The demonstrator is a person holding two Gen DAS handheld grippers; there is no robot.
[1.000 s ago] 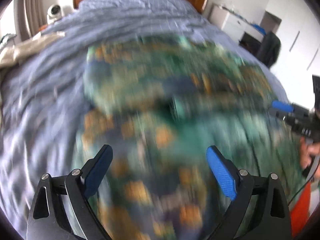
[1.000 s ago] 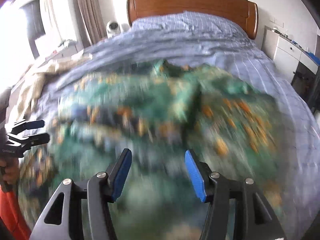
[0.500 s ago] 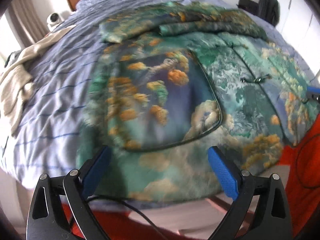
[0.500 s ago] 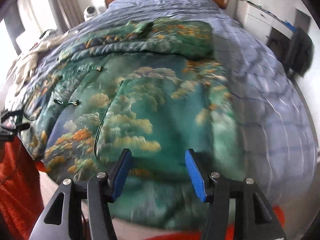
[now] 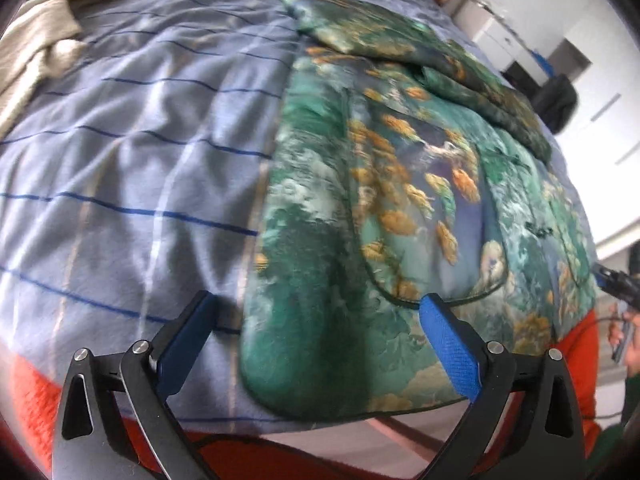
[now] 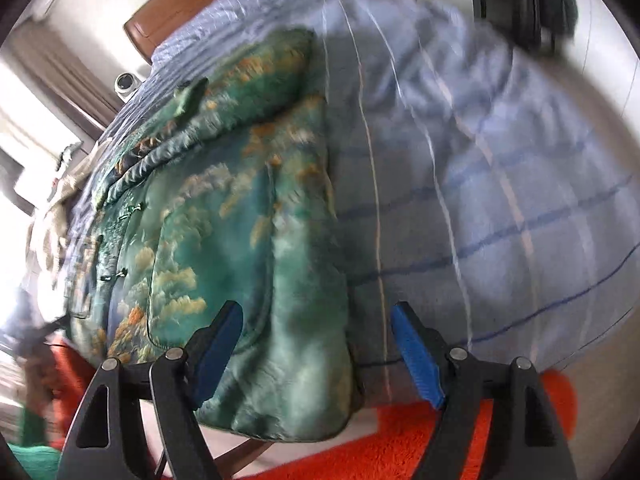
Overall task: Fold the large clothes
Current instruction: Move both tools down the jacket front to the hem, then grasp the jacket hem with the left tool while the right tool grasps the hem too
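A large green padded jacket with orange and white cloud print lies spread flat on the bed, its hem hanging over the near edge. It also shows in the right wrist view. My left gripper is open, its jaws straddling the jacket's lower left corner just in front of it. My right gripper is open, its jaws straddling the jacket's lower right corner. The right gripper's tip shows at the far right of the left wrist view. Neither holds anything.
The bed has a pale blue checked cover, also in the right wrist view. A beige garment lies at the far left. An orange rug covers the floor below. A wooden headboard and white cabinets stand beyond.
Both grippers have swung outward and lower: the left to the jacket's left hem corner, the right to its right hem corner. The jacket now lies still and flat.
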